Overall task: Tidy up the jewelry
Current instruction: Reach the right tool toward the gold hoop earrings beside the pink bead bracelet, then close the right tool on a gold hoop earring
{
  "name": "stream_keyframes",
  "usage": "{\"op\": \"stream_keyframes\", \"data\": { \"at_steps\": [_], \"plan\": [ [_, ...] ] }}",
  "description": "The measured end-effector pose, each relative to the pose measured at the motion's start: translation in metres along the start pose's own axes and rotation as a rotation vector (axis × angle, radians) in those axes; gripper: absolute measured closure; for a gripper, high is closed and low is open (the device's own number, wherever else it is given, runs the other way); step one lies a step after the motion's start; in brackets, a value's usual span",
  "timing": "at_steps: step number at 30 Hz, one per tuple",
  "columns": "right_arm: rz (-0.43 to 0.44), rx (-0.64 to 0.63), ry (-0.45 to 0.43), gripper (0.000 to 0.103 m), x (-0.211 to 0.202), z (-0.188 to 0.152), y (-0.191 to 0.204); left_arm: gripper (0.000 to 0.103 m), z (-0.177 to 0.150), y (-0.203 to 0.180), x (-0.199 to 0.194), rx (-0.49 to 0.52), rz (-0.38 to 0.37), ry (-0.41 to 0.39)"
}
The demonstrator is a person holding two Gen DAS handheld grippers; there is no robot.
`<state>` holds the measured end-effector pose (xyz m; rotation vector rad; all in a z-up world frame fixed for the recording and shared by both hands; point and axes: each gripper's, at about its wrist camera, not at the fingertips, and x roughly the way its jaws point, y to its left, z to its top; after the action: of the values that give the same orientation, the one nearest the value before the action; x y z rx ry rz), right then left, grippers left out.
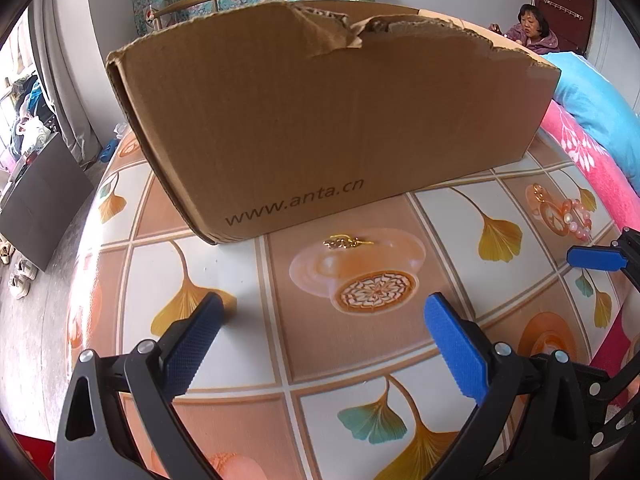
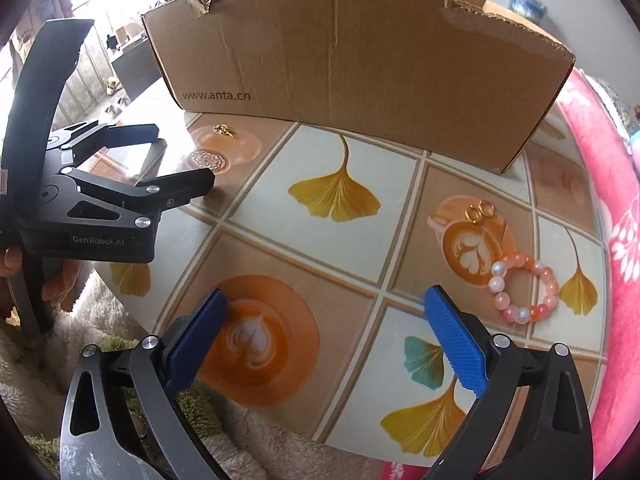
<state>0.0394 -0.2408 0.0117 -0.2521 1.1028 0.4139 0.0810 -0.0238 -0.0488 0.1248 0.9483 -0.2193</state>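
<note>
Jewelry: bracelet [image 2: 523,287], earrings [image 2: 479,211], gold piece [image 2: 225,129] all outside box [image 2: 352,76], in front | left gripper [image 1: 326,322], right gripper [image 2: 326,314] wide open, empty | nothing visibly sorted

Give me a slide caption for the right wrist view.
Open right tool hovers over patterned tablecloth near pink bead bracelet, gold earrings and cardboard box.

We are looking at a table [image 2: 360,276] wearing a tiled cloth of ginkgo leaves and coffee cups. A torn cardboard box [image 2: 352,68] is sitting at its far side. A pink bead bracelet [image 2: 524,288] is lying near two gold rings [image 2: 480,212], while a gold chain [image 1: 346,242] is resting just before the box.
</note>
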Motion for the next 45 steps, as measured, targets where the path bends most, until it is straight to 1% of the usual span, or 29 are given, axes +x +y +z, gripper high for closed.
{"op": "stream_keyframes", "data": {
  "at_steps": [3, 7, 12, 20, 23, 25, 28, 30, 31, 33, 34, 36, 37, 39, 41, 45],
  "plan": [
    [0.000, -0.001, 0.011, 0.008, 0.012, 0.008, 0.008, 0.004, 0.000, 0.000, 0.000, 0.002, -0.001, 0.001],
    [0.001, 0.003, 0.019, 0.008, 0.018, 0.014, 0.002, 0.004, -0.001, 0.000, 0.000, 0.007, -0.006, 0.001],
    [-0.018, 0.038, 0.031, 0.008, 0.021, 0.018, -0.006, 0.004, -0.001, 0.001, 0.000, 0.003, -0.003, 0.004],
    [-0.014, 0.040, 0.020, 0.008, 0.023, 0.020, -0.005, 0.004, 0.000, 0.000, 0.000, 0.000, 0.000, 0.013],
    [-0.023, 0.060, -0.071, 0.008, -0.001, 0.017, -0.016, 0.004, 0.000, 0.001, 0.000, -0.004, 0.002, 0.018],
    [-0.006, 0.084, -0.122, 0.008, -0.016, 0.021, -0.027, 0.004, 0.000, 0.001, -0.001, -0.004, 0.003, 0.017],
    [0.017, 0.127, -0.157, 0.008, -0.023, 0.027, -0.050, 0.004, 0.000, 0.002, -0.001, -0.002, 0.002, 0.015],
    [0.014, 0.153, -0.145, 0.010, -0.019, 0.034, -0.063, 0.004, -0.001, 0.002, -0.001, -0.002, 0.002, 0.015],
    [0.010, 0.160, -0.139, 0.012, -0.015, 0.038, -0.070, 0.004, -0.001, 0.002, -0.001, -0.001, 0.002, 0.014],
    [0.001, 0.153, -0.126, 0.028, -0.012, 0.043, -0.076, 0.004, -0.001, 0.002, -0.001, 0.001, 0.000, 0.012],
    [-0.010, 0.145, -0.110, 0.032, -0.004, 0.048, -0.080, 0.004, -0.002, 0.002, -0.002, 0.002, -0.001, 0.009],
    [-0.021, 0.139, -0.085, 0.049, 0.003, 0.051, -0.085, 0.004, -0.002, 0.003, -0.002, 0.005, -0.003, 0.009],
    [-0.018, 0.140, -0.073, 0.053, 0.008, 0.053, -0.088, 0.004, -0.002, 0.003, -0.002, 0.007, -0.004, 0.010],
    [-0.018, 0.157, -0.044, 0.064, 0.020, 0.055, -0.096, 0.004, -0.002, 0.003, -0.001, 0.009, -0.006, 0.011],
    [-0.020, 0.167, -0.032, 0.070, 0.025, 0.055, -0.101, 0.004, -0.001, 0.003, -0.001, 0.010, -0.006, 0.011],
    [-0.031, 0.169, -0.027, 0.077, 0.031, 0.056, -0.106, 0.004, -0.001, 0.002, -0.001, 0.010, -0.006, 0.012]
  ]
}}
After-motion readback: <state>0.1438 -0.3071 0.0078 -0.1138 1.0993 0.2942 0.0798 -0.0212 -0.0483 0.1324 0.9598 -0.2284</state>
